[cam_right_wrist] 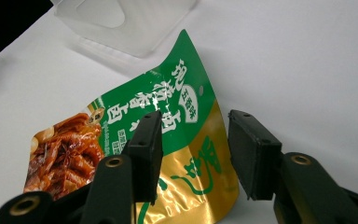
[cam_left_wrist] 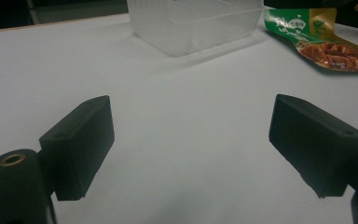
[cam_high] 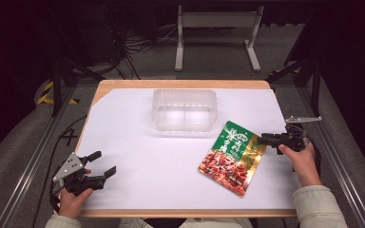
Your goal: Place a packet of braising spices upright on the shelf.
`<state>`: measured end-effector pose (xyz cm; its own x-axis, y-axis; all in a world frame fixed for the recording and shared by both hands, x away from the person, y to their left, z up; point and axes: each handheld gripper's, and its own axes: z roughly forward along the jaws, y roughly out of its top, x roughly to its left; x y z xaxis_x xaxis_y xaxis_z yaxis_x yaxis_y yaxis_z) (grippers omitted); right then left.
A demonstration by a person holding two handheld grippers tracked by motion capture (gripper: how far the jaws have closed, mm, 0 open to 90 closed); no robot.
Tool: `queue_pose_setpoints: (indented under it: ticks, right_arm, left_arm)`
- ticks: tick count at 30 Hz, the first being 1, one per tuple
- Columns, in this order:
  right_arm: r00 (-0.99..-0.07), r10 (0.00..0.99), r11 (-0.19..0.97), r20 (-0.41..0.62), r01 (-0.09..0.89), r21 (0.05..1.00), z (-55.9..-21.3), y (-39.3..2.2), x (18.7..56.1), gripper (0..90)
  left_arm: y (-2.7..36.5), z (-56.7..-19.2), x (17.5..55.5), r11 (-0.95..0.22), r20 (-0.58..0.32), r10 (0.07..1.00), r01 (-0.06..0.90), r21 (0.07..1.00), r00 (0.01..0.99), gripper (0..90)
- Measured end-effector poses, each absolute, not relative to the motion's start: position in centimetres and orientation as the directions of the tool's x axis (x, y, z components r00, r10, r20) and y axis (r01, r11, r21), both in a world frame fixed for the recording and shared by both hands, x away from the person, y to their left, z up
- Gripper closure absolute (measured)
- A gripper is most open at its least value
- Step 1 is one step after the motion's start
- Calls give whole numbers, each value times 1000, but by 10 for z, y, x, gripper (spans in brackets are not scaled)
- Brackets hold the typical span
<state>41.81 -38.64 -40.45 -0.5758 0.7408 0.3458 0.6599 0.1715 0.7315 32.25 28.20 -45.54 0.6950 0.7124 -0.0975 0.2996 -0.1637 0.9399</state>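
A green and gold food pouch [cam_high: 230,156] [cam_left_wrist: 326,39] [cam_right_wrist: 168,107] printed with red meat lies flat on the white sheet, right of centre. My right gripper [cam_high: 262,139] [cam_right_wrist: 195,119] is open at the pouch's right gold edge. One jaw sits over the pouch and the other just past its raised, curled edge. A clear empty plastic tub [cam_high: 184,110] [cam_left_wrist: 196,23] [cam_right_wrist: 121,23] stands behind the pouch, mid-table. At the near left corner my left gripper [cam_high: 104,162] [cam_left_wrist: 191,140] rests open, with bare sheet between its jaws.
The white sheet [cam_high: 138,142] covers a wooden tabletop [cam_high: 180,84]. Metal frame rails [cam_high: 24,171] run along both sides. Behind the table are floor cables [cam_high: 138,45] and a white stand [cam_high: 217,28].
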Motion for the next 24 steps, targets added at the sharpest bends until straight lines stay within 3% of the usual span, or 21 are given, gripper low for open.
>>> queue_pose_setpoints:
  ticks: [6, 16, 24]
  right_arm:
    - [-600, 729, 254, 329, 683, 685, -408, -380, 421, 586]
    - [-626, 690, 274, 364, 691, 669, -415, -375, 422, 609]
    - [-623, 707, 304, 335, 695, 652, -429, -365, 425, 607]
  left_arm:
    - [282, -455, 323, -164, -98, 712, 300, 940, 695, 148]
    - [282, -455, 322, -168, -96, 712, 302, 938, 695, 148]
    - [282, -455, 322, -167, -96, 712, 301, 939, 695, 148]
